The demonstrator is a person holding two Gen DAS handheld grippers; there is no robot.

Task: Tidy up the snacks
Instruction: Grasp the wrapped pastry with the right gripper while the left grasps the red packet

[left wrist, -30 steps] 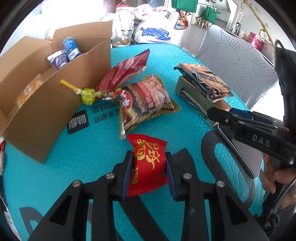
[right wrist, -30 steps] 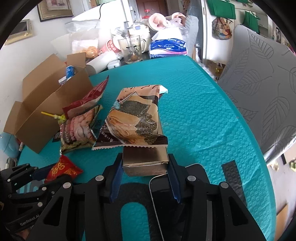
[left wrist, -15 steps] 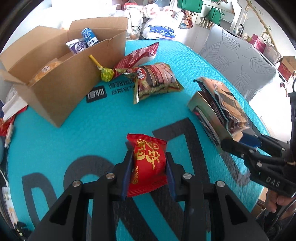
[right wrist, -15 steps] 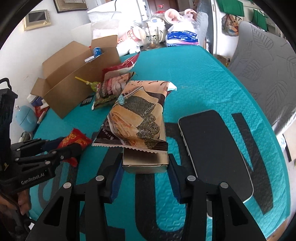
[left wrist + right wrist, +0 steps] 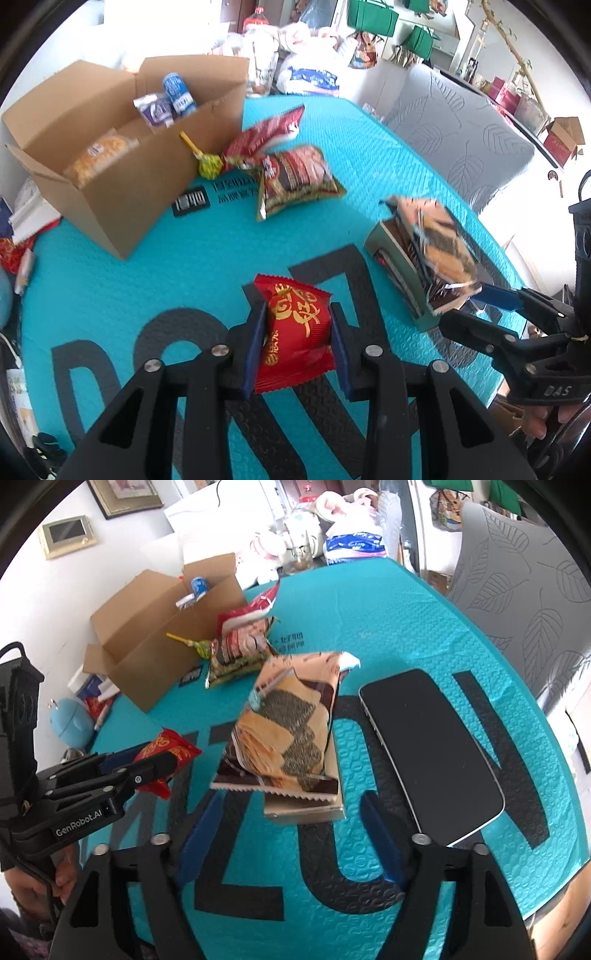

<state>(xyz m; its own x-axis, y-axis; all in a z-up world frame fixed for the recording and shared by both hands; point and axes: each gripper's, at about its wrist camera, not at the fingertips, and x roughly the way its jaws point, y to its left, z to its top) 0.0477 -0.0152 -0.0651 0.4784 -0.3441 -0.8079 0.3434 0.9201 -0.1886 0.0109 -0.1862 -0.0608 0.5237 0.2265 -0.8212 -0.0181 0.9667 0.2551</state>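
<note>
A teal mat with large black letters covers the worktop [image 5: 424,620]. Toward its far left corner stands an open cardboard box [image 5: 122,173] holding a blue can, a purple-and-white packet and an orange-filled bag. Just beside the box's right wall lie a yellow-green lollipop [image 5: 208,164], a red foil bag [image 5: 264,134] and a dark red snack bag [image 5: 295,181], bunched together and touching.

Nearer the front, the left tongs [image 5: 297,343] are clenched on a small red packet with gold lettering [image 5: 295,332], held clear above the mat.

To the right, a tan-and-brown seaweed snack pack [image 5: 286,731] lies on top of a flat gold box [image 5: 304,810], covering most of it. The right tongs [image 5: 291,845] have just been opening and now stand released, their blue pads wide on either side of the box's near end without pressing on it.

Just right of the box, a black phone [image 5: 432,753] lies face up on the mat, close to the tongs' right finger. A grey leaf-patterned chair back stands beyond the worktop's right edge.
</note>
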